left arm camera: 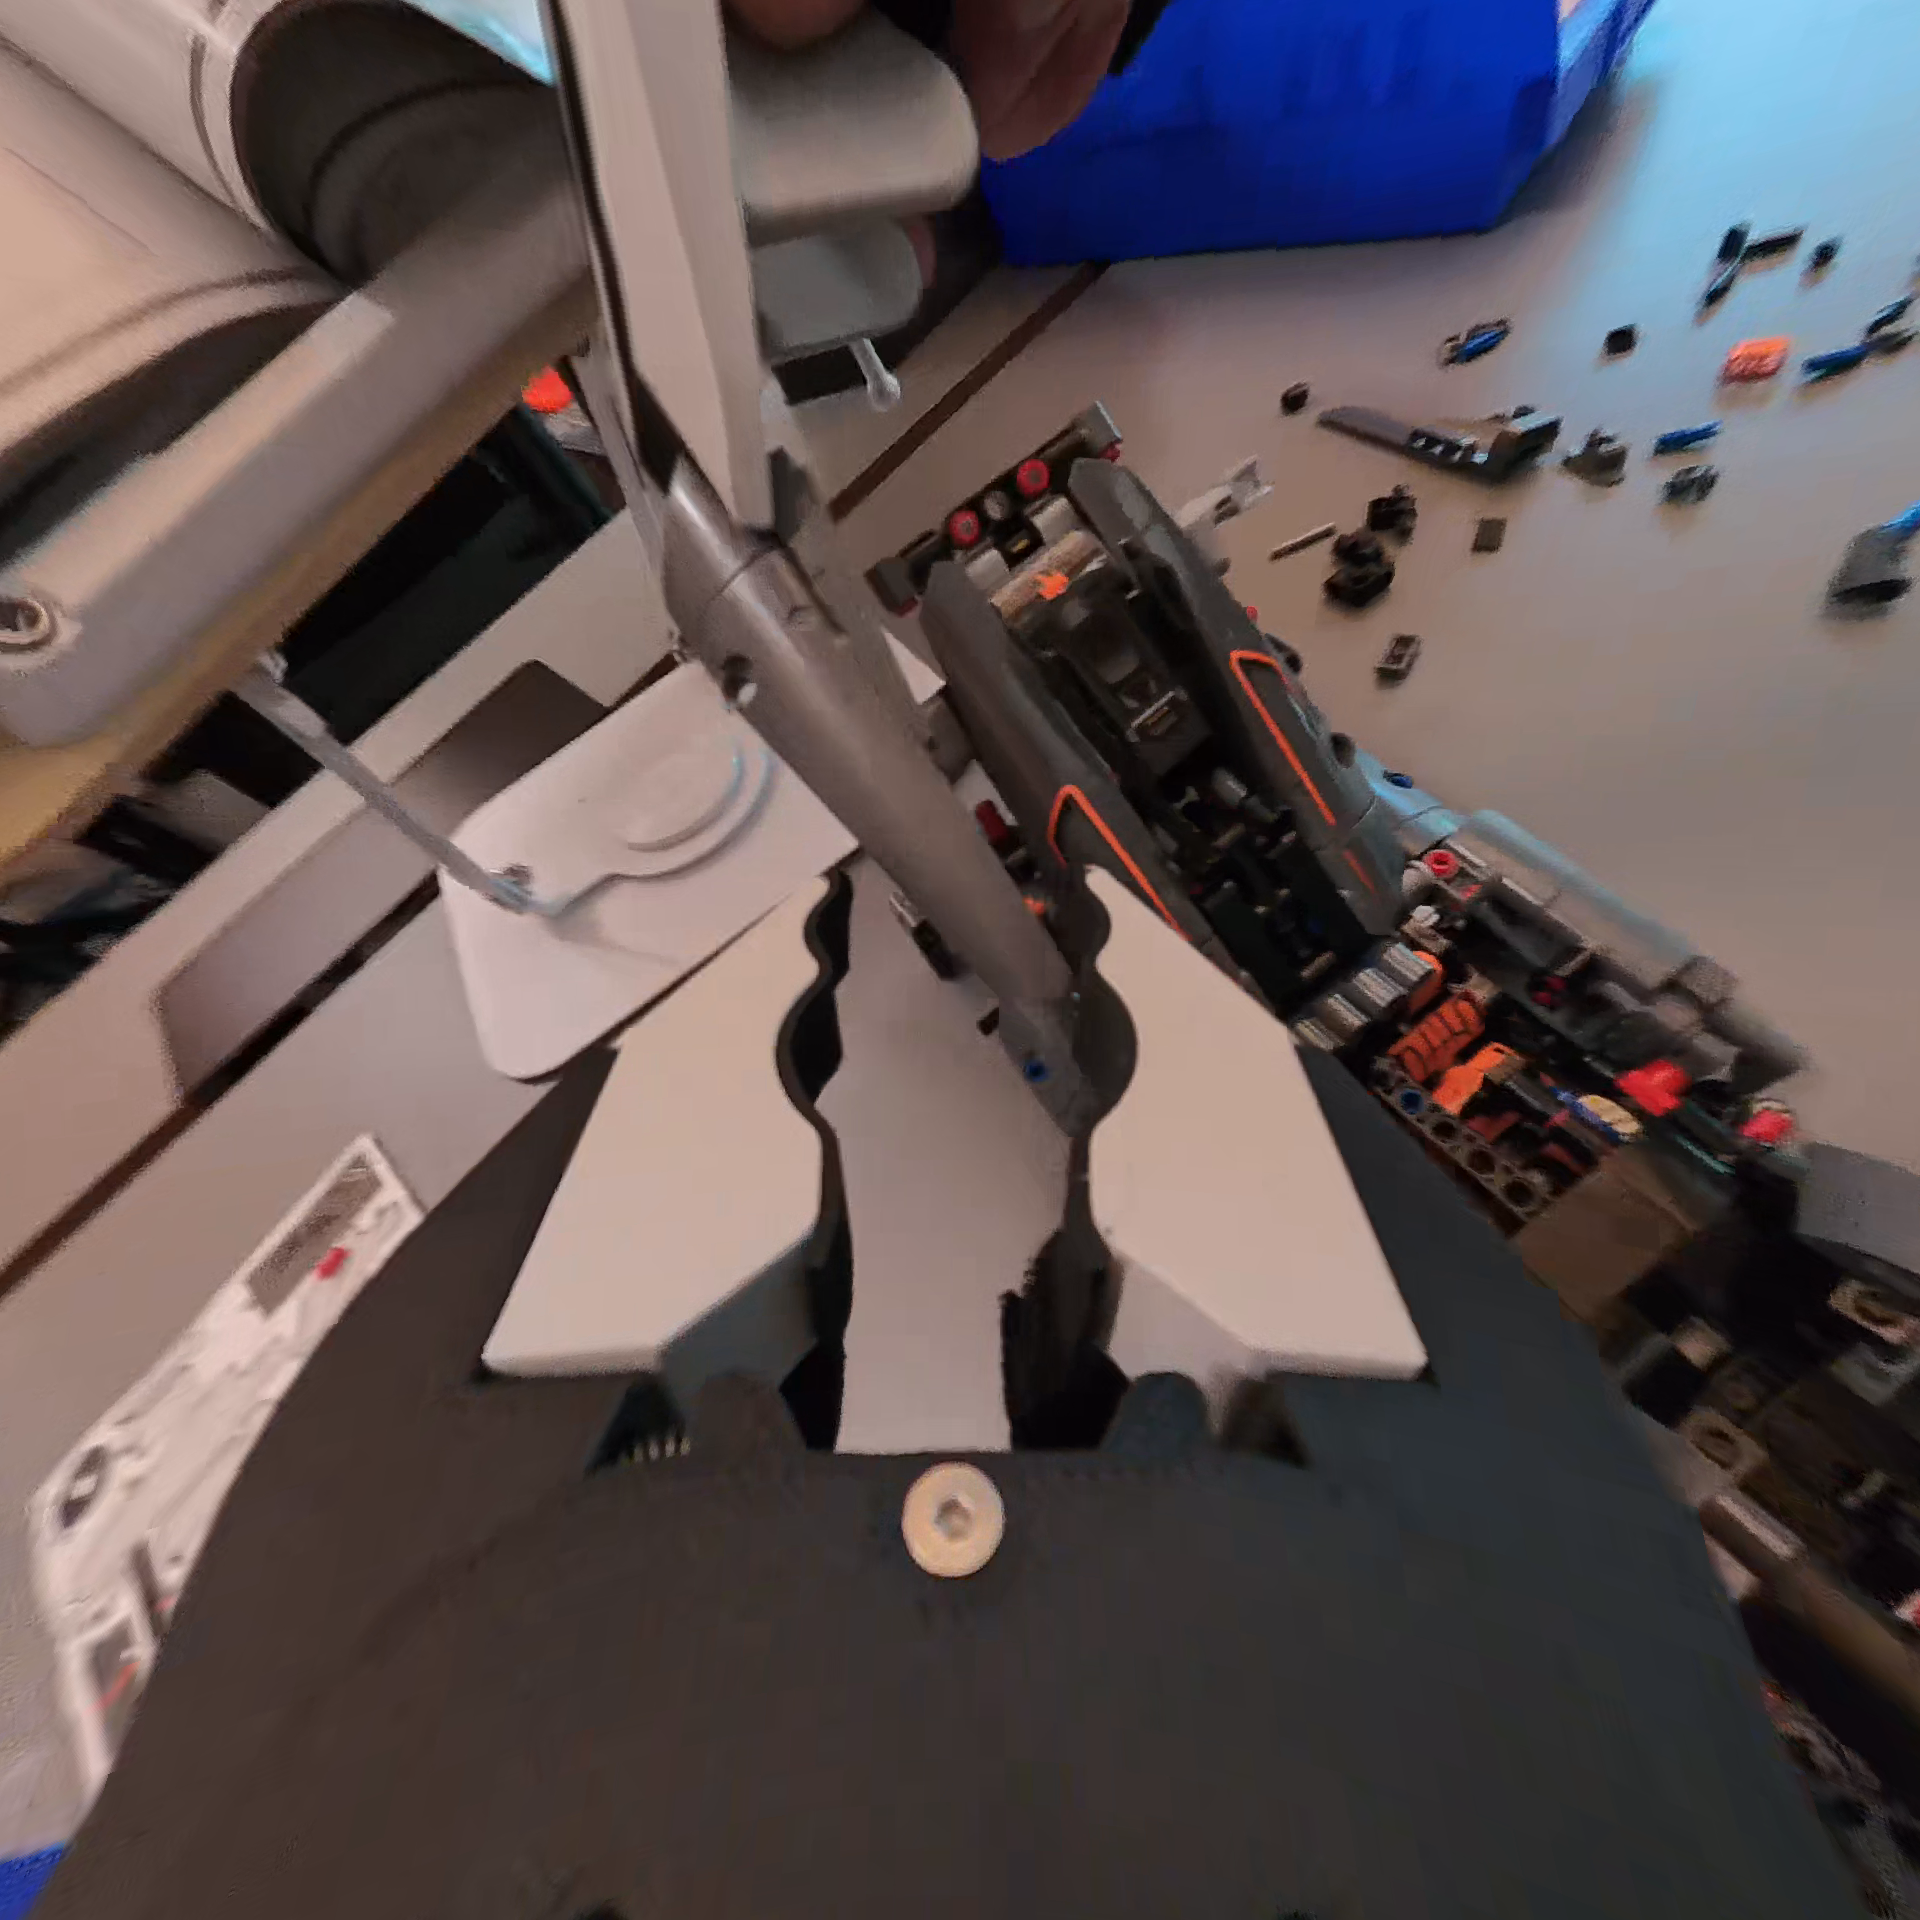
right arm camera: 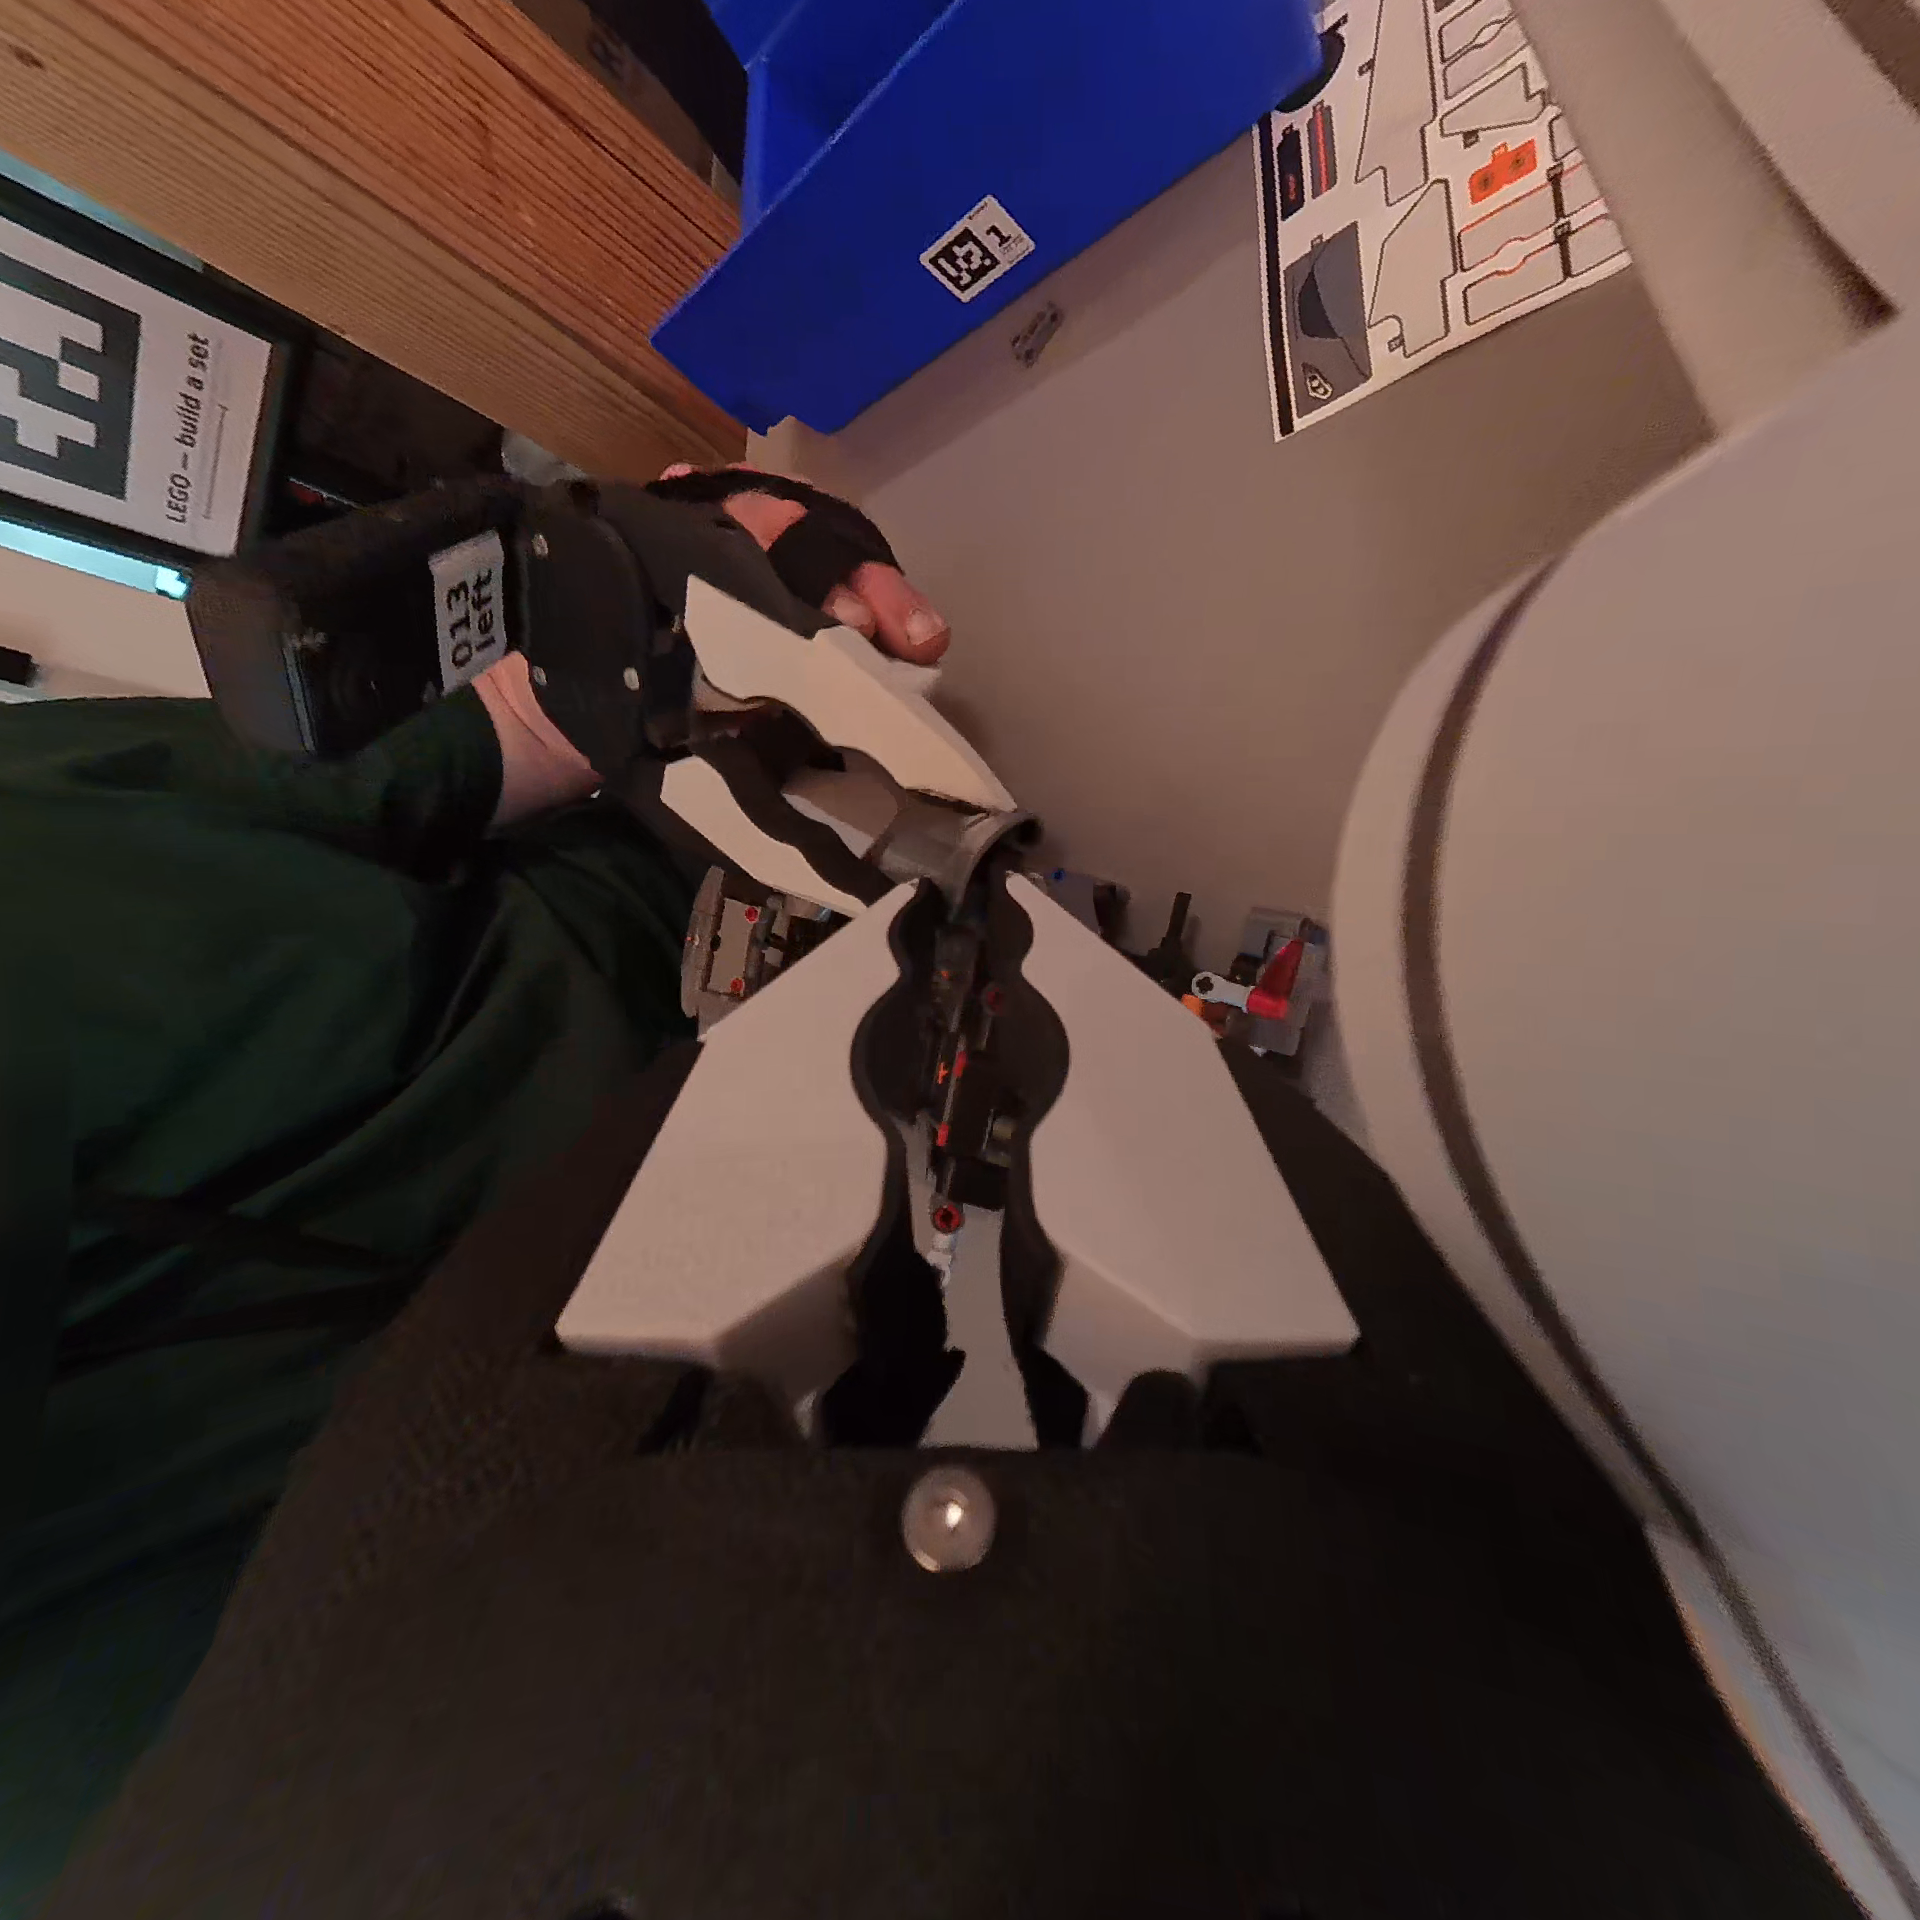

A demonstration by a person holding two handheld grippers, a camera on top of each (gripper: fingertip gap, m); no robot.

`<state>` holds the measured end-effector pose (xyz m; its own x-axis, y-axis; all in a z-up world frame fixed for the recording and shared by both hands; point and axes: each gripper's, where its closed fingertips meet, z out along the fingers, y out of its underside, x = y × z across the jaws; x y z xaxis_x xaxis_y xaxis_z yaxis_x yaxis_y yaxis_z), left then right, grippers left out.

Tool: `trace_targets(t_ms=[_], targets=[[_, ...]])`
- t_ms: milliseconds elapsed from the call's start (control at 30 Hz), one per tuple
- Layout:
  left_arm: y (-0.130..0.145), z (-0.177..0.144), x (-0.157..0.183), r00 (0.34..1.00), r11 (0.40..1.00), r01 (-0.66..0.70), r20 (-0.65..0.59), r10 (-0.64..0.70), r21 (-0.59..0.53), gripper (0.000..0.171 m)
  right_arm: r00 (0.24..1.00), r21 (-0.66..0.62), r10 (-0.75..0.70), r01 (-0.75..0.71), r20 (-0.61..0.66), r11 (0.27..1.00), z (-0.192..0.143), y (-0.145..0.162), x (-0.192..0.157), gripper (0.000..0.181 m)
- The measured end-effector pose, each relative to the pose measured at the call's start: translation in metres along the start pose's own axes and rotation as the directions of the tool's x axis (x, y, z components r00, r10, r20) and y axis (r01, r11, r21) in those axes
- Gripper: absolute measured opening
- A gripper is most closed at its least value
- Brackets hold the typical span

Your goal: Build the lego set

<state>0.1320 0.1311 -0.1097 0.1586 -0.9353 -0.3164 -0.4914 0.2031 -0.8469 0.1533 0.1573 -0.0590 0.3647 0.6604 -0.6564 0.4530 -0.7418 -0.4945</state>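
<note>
On the grey table (left arm camera: 1558,675) the big dark lego car body (left arm camera: 1195,748) with orange trim lay to the right, loose pieces (left arm camera: 1455,436) scattered far right. A long grey lego assembly (left arm camera: 862,748) was pinched at opposite ends by both tools: the left gripper (left arm camera: 956,1029) on its near end, its fingers only partly closed, and the right gripper (right arm camera: 961,1039) pressed onto the other.

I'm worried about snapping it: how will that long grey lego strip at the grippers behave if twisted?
The long grey lego strip looks stiff and probably light. A seam midway suggests joined parts, so twisting may pop it apart there. The right gripper clamps it near one end, so the long span could lever on that seam.
</note>
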Motion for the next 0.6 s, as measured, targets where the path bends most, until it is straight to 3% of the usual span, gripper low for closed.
trace_targets(t_ms=[167,400,600], targets=[[-0.003,-0.004,-0.009,0.969,0.977,0.205,-0.153,-0.195,0.056,0.045,0.999,-0.055,-0.026,0.023,-0.043,0.998,0.001,0.004,0.006,0.006],[-0.012,0.004,-0.007,0.797,0.877,0.479,-0.43,-0.423,0.024,0.036,0.992,-0.125,-0.061,0.047,-0.112,0.991,0.004,0.004,0.01,0.006],[-0.012,0.014,-0.005,0.727,0.832,0.555,-0.494,-0.477,0.013,0.02,0.979,-0.185,-0.076,0.04,-0.19,0.982,0.009,0.004,0.011,0.006]])
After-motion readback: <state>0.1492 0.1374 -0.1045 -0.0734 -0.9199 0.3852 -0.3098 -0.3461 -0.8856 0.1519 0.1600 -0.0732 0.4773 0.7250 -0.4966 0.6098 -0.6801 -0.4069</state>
